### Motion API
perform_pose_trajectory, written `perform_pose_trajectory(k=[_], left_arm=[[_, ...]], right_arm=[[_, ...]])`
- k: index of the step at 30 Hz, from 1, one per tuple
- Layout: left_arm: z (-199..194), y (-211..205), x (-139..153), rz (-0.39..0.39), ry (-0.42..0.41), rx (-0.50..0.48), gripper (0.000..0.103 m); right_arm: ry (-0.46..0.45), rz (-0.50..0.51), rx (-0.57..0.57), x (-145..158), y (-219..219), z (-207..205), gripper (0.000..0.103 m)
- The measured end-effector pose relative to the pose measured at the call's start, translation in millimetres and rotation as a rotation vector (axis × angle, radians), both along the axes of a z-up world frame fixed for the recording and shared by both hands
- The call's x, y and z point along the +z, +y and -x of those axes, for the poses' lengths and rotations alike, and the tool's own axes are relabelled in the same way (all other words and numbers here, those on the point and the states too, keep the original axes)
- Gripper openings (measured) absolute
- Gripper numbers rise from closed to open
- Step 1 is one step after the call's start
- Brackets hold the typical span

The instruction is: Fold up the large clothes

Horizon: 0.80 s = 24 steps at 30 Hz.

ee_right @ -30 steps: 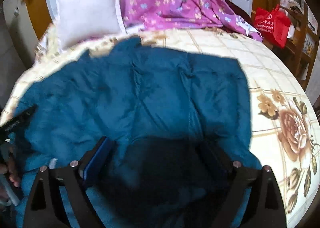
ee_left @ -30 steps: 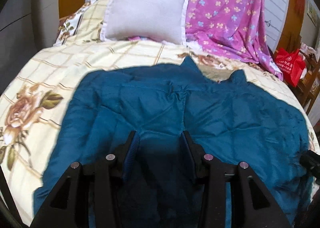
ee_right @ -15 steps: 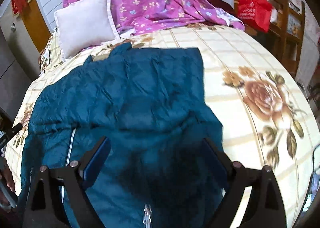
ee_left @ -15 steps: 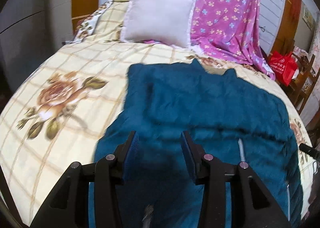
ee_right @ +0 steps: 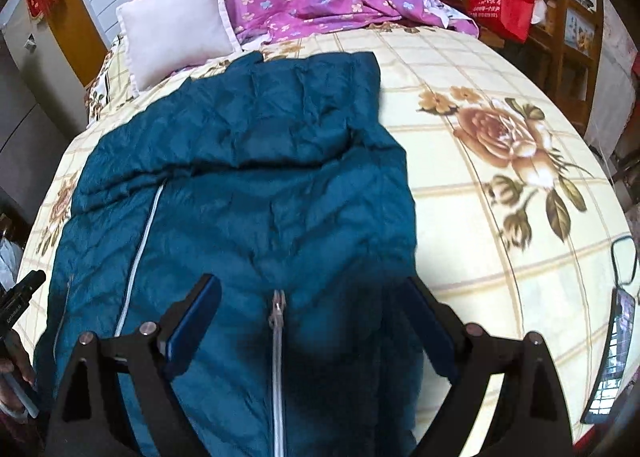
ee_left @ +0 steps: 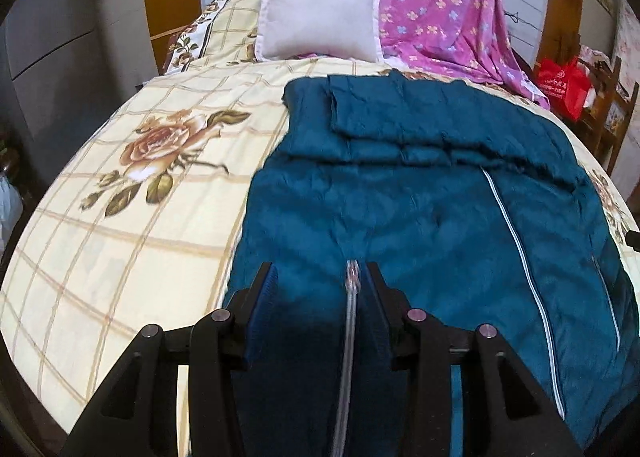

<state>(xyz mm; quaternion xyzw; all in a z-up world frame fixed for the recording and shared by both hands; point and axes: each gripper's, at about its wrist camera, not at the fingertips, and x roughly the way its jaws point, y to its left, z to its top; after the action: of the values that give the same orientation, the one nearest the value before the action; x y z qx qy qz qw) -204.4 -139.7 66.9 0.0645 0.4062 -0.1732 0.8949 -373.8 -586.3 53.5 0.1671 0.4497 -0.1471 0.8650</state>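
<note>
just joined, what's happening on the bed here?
A person with a handheld gripper in each hand is folding a teal puffer jacket spread on the floral bedspread. The jacket's far part lies doubled over as a flap across the top. The left gripper and right gripper both hover over the near part with fingers apart, gripping nothing; a zipper runs between the right gripper's fingers. A white pillow and a purple floral blanket sit at the head of the bed.

Both grippers hover low, pointing forward. The left gripper (ee_left: 318,277) has its fingers moderately parted; the right gripper (ee_right: 314,293) is spread wide. Neither grips anything. The left one's tip (ee_right: 24,289) shows at the right camera's edge
</note>
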Motion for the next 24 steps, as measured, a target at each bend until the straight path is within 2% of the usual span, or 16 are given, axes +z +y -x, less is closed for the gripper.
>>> perform_pose_trajectory(k=[8, 17, 24], left_arm=[[29.0, 6.5, -1.3, 0.0, 0.012, -0.017, 0.033], [45.0, 16.1, -0.7, 0.014, 0.028, -0.024, 0.033], [59.4, 18.6, 7.8, 0.01, 0.003, -0.032, 0.033]], right_arm=[[0.042, -0.046, 0.017, -9.0, 5.3, 36.7, 0.094], [0.077, -0.049, -0.004, -12.4, 9.7, 72.8, 0.094], [0.119, -0.011, -0.014, -10.6, 17.6, 94.9, 0.093]])
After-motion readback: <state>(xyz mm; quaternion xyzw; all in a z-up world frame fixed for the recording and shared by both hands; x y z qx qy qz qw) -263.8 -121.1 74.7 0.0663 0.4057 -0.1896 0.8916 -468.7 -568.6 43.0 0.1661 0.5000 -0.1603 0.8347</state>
